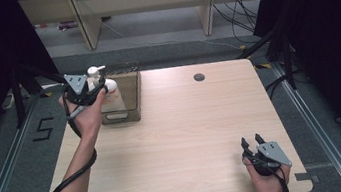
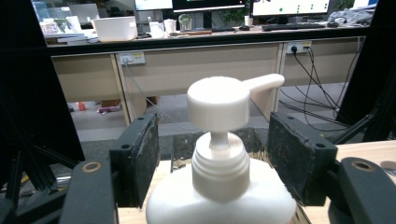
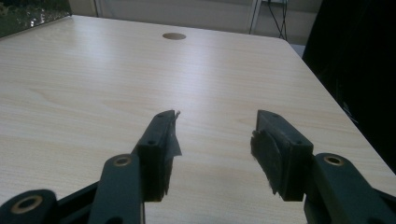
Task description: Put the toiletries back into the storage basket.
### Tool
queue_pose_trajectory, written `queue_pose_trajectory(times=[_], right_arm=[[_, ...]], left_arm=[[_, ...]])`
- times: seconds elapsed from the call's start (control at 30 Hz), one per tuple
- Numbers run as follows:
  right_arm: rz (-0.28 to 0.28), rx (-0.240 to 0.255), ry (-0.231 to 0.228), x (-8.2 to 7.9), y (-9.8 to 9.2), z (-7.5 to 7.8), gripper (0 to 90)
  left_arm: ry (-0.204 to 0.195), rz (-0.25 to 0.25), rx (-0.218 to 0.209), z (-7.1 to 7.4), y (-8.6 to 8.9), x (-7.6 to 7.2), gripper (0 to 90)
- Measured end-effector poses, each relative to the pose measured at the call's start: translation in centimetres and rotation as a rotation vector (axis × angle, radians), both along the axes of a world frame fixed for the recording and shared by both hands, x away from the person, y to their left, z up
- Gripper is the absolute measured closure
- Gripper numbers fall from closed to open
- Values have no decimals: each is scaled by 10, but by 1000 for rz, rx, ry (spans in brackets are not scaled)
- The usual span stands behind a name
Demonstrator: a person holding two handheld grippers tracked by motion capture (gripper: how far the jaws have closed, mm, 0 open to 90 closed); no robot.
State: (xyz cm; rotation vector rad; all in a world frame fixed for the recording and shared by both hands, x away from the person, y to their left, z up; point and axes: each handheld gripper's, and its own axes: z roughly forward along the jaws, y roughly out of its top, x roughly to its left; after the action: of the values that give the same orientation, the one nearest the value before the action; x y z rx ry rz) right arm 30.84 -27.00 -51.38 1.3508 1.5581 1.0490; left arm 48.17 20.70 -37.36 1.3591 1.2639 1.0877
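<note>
One pump bottle stood at the left end of the surface, against one brown box. The left tool bracketed the bottle's neck, jaws released, not touching. Step, by judgement: pre-grasp; next, clenching on the neck. The right tool rested released, empty, near right.

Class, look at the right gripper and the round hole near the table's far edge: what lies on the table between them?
Nothing: in the right gripper view, bare wood runs from the right gripper up to the hole; the high view agrees.
</note>
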Motion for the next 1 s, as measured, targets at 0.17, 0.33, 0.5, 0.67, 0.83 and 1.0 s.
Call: queue_pose_trajectory(times=[0.17,0.33,0.5,0.67,0.83,1.0], right_arm=[[1,1,13,-1,0,1,493],[2,2,8,0,0,0,491],[2,3,4,0,0,0,488],[2,6,2,0,0,0,487],[2,4,-3,0,0,0,485],[3,4,2,0,0,0,485]], left_arm=[[6,-24,-11,-2,1,-10,331],[17,-48,-34,-4,3,-21,331],[22,-80,-41,-8,3,-32,331],[23,-94,-46,-13,5,-42,334],[21,-108,-35,-18,6,-53,334],[18,-119,-32,-24,8,-63,334]])
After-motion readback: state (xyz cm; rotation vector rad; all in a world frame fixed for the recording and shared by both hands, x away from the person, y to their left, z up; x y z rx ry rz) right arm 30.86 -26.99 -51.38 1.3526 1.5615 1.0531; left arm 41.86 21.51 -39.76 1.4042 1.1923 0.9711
